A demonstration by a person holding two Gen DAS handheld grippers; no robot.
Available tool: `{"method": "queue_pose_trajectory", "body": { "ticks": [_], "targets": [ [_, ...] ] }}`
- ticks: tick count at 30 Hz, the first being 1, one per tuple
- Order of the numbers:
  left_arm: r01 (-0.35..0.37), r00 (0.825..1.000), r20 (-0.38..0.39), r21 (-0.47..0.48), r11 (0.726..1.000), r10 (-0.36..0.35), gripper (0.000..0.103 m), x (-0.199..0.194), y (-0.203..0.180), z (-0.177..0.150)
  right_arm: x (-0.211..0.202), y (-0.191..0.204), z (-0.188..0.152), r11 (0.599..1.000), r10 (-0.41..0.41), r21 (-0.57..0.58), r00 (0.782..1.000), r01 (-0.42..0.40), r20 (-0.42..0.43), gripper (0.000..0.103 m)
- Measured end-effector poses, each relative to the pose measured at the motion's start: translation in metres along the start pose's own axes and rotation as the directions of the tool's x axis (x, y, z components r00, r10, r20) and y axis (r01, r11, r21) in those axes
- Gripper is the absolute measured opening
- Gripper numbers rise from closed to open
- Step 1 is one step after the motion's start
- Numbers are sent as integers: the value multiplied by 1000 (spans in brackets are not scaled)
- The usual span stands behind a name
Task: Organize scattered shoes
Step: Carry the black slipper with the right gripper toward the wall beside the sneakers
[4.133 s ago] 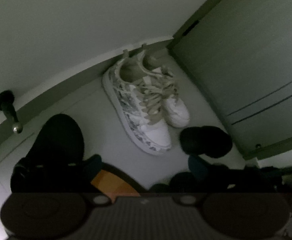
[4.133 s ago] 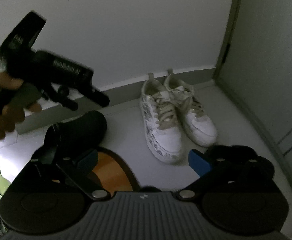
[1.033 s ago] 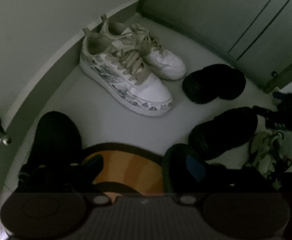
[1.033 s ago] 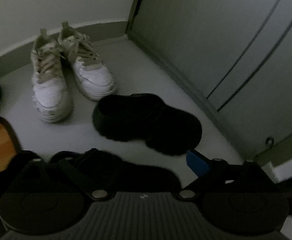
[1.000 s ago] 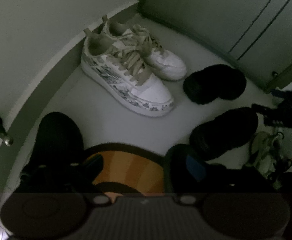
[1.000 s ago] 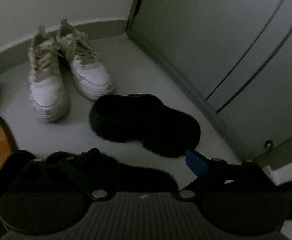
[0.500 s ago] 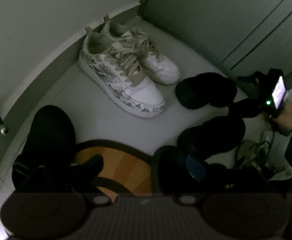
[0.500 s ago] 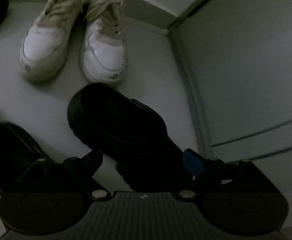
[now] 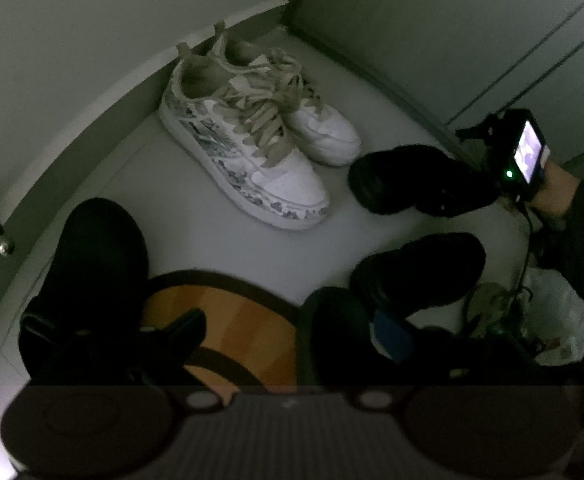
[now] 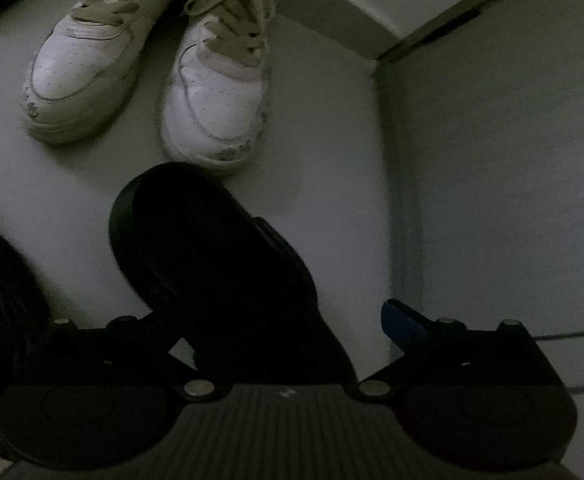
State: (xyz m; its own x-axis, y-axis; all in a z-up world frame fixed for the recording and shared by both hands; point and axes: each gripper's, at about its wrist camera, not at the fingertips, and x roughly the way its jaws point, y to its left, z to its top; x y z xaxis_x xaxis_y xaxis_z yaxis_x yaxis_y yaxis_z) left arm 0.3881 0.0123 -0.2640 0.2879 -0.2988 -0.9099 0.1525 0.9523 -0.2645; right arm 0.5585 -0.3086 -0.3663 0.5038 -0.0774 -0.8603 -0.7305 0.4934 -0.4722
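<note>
The white sneakers (image 9: 252, 140) stand paired at the wall. Your right gripper (image 10: 276, 320), jaws opening, straddles one black shoe (image 10: 212, 248) ungrasped; its mate (image 9: 416, 272) remains scattered.

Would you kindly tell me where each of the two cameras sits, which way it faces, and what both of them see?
Left wrist: sits on the left hand-held gripper, looking steeply down at the floor corner: white sneakers, black shoes, an orange mat; the person's right hand shows at the right edge.
Right wrist: sits on the right hand-held gripper, tilted down over a black shoe lying between its opening jaws; nothing of the person shows.
Shared: the white sneakers, that black shoe, the grey floor.
</note>
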Motion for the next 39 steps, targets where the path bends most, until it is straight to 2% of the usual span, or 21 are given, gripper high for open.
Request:
{"method": "queue_pose_trajectory", "body": {
  "ticks": [6, 10, 14, 16, 20, 24, 28, 33, 39],
  "targets": [
    [14, 1000, 13, -53, 998, -13, 92, -4, 6, 5, 3, -1, 9, 991, 64, -116, 998, -64, -5, 103],
    [80, 996, 55, -160, 984, -72, 92, -19, 13, 11, 8, -4, 14, 981, 118, -151, 992, -122, -34, 103],
    [110, 992, 89, -209, 972, -93, 93, -26, 20, 16, 15, 7, 15, 960, 175, -207, 982, -187, -76, 103],
    [120, 991, 79, -237, 964, -104, 93, -24, 26, 16, 18, 12, 13, 956, 154, -238, 985, -169, -83, 103],
    [135, 991, 52, -288, 948, -125, 93, -19, 36, 15, 29, 16, 17, 967, 137, -206, 988, -148, -70, 103],
    [104, 994, 59, -262, 960, -91, 93, -22, 37, 17, 37, 26, 22, 961, 153, -218, 985, -168, -83, 103],
    [96, 995, 49, -261, 961, -86, 93, -22, 41, 16, 43, 31, 23, 961, 149, -221, 986, -164, -79, 103],
    [75, 996, 57, -252, 965, -62, 93, -25, 44, 18, 41, 33, 27, 974, 140, -161, 984, -157, -108, 100],
    [79, 997, 45, -233, 969, -70, 93, -25, 41, 16, 29, 40, 21, 981, 136, -125, 987, -146, -87, 98]
  ]
}}
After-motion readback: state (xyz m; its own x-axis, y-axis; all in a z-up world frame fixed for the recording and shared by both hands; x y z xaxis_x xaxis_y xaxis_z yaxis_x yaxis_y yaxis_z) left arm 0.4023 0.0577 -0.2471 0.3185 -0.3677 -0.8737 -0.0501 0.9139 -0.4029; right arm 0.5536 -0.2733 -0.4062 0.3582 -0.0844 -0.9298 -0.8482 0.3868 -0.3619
